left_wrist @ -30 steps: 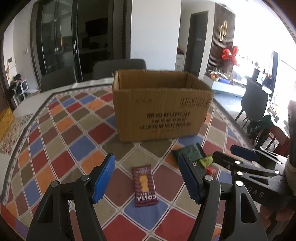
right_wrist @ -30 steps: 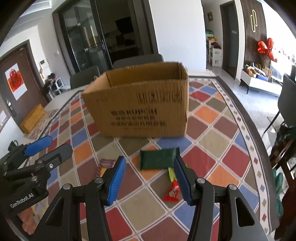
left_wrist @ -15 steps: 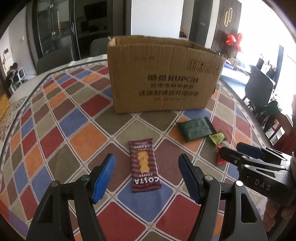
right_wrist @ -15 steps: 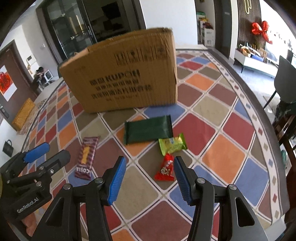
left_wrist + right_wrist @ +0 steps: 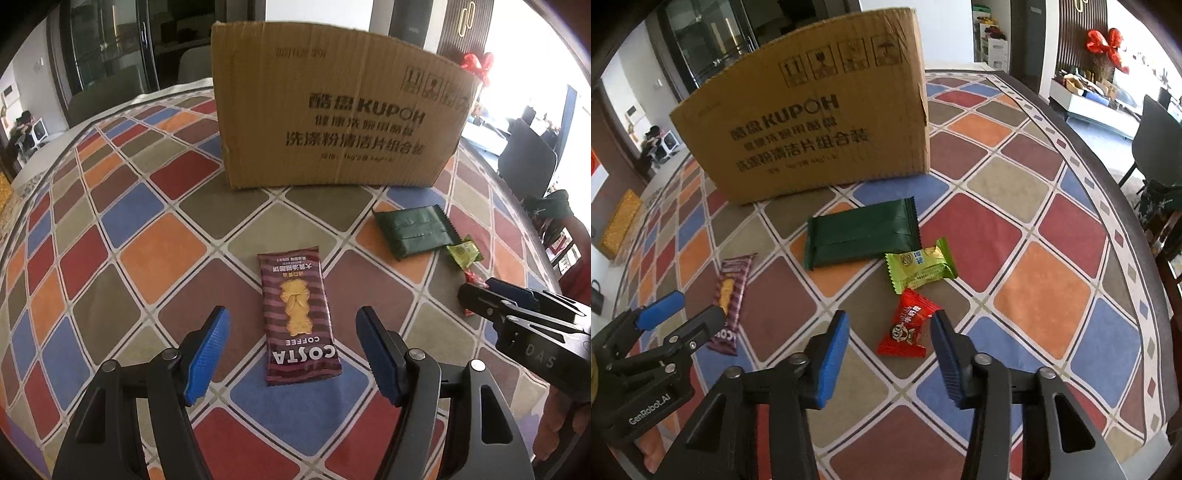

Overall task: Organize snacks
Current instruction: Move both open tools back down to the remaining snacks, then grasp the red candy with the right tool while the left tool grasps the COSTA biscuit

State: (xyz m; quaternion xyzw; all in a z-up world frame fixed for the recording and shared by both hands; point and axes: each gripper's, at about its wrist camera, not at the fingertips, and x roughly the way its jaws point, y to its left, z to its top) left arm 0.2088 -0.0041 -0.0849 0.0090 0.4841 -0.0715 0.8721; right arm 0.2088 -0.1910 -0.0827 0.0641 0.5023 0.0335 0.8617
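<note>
A brown cardboard box stands at the back of the table; it also shows in the right wrist view. A maroon Costa snack bar lies flat between the fingers of my open left gripper. In the right wrist view a dark green packet, a light green candy and a red candy lie in front of the box. My right gripper is open, low over the table, with the red candy between its fingertips. The Costa bar lies to its left.
The table carries a cloth of coloured diamond tiles. Its round edge runs along the right. Dark chairs stand beyond it. The left gripper body is at the lower left of the right wrist view.
Both grippers have moved down and forward toward the table. The Costa bar now sits between the left fingers, the red candy between the right ones. Both stay open.
</note>
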